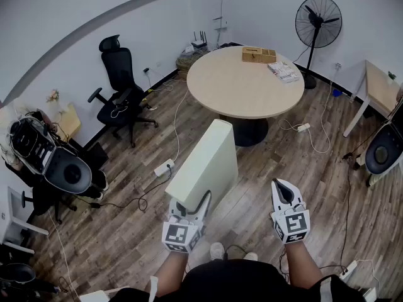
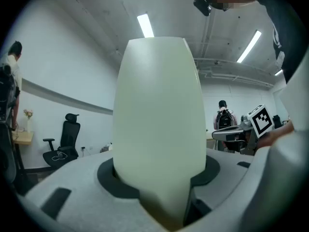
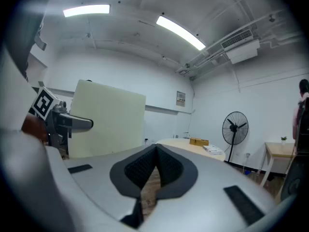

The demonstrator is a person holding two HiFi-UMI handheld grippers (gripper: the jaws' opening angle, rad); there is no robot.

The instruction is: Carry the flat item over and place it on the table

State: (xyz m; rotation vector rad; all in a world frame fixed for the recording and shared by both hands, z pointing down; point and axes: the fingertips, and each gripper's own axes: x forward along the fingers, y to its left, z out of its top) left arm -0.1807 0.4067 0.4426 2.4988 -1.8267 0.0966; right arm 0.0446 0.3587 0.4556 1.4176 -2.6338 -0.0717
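Observation:
The flat item is a thick cream-white foam board [image 1: 208,162]. It stands on edge, rising up and forward from my left gripper [image 1: 189,209], which is shut on its near lower end. In the left gripper view the board [image 2: 159,110] fills the middle, with both jaws of the left gripper [image 2: 159,178] pressed against its sides. My right gripper [image 1: 284,190] is held to the right of the board, apart from it, shut with nothing in it. The right gripper view shows its pads [image 3: 145,170] meeting at the tip and the board [image 3: 108,120] off to the left. The round beige table [image 1: 245,87] is ahead, beyond the board.
On the table's far side lie a wooden box [image 1: 259,55] and a stack of papers [image 1: 284,72]. A black office chair [image 1: 119,87] stands to the left and a floor fan [image 1: 318,21] at the back right. Cables and a power strip [image 1: 164,167] lie on the wood floor. A person with a backpack [image 2: 223,117] stands in the distance.

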